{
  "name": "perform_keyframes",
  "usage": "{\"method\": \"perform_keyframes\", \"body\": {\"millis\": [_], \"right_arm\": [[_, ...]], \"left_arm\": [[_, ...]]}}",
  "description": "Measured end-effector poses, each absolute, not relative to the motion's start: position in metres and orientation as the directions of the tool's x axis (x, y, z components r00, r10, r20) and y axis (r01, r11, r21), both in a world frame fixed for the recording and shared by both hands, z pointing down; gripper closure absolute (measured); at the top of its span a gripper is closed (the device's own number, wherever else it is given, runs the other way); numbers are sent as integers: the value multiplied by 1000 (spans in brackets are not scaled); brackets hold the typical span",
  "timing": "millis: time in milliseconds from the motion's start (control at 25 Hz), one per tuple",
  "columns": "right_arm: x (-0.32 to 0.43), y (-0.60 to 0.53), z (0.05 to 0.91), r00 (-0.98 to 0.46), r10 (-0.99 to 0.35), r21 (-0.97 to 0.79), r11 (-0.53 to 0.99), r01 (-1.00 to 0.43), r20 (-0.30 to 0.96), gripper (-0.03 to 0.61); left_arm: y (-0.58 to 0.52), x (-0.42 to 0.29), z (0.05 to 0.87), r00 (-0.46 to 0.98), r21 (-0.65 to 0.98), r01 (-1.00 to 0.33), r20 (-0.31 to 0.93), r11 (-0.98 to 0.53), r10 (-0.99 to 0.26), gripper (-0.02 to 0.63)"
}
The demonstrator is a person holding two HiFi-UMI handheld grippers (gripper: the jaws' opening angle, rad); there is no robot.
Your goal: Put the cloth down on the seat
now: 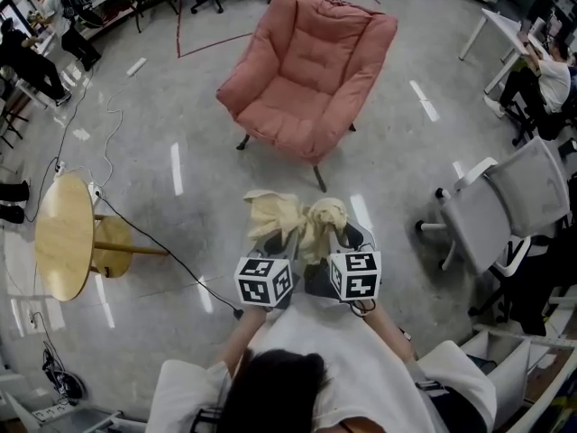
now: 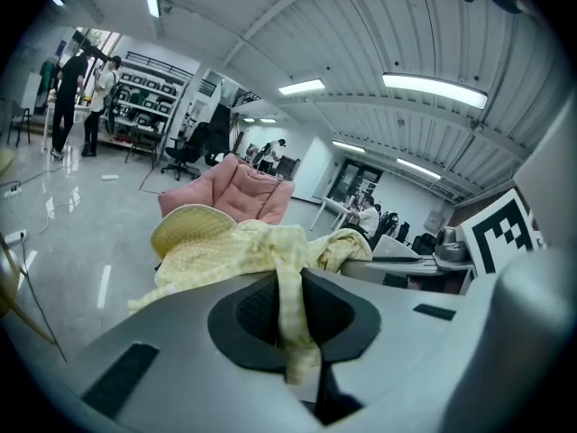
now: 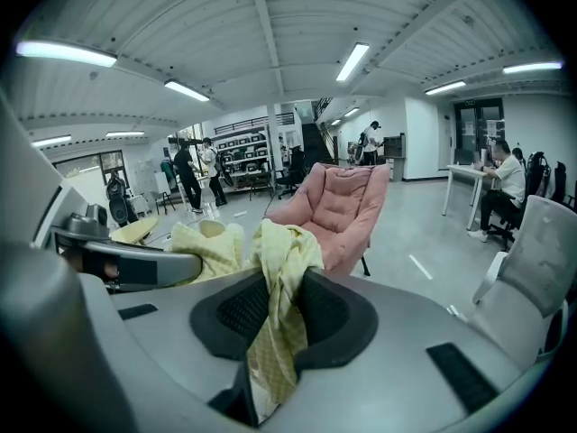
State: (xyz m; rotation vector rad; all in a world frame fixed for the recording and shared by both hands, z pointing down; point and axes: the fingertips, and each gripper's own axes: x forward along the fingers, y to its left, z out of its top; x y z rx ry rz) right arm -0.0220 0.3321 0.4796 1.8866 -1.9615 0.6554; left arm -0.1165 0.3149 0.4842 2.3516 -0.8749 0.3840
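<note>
A pale yellow checked cloth [image 1: 297, 216] hangs bunched between my two grippers, held above the floor in front of the pink armchair [image 1: 306, 70]. My left gripper [image 1: 270, 244] is shut on one part of the cloth [image 2: 287, 305], which runs down between its pads. At the cloth's other end my right gripper [image 1: 343, 239] is shut on a fold [image 3: 275, 318] that drapes through its jaws. The armchair's seat [image 1: 293, 120] lies empty, a short way ahead of both grippers; it shows as the pink chair [image 2: 230, 190] in the left gripper view and the pink chair [image 3: 338, 207] in the right gripper view.
A round wooden side table [image 1: 65, 234] stands at the left with a black cable [image 1: 171, 255] trailing over the floor. A white office chair [image 1: 500, 207] stands at the right. People sit and stand at desks along the room's edges.
</note>
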Motion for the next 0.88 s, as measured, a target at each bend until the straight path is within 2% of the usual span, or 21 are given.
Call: {"method": "perform_keyframes", "body": {"millis": [880], "right_arm": [[72,199,476,-153,-834,-95,121,-988,530,482]], "left_arm": [[191,-18,483,697,419,-716,462,-558,-549,565]]}}
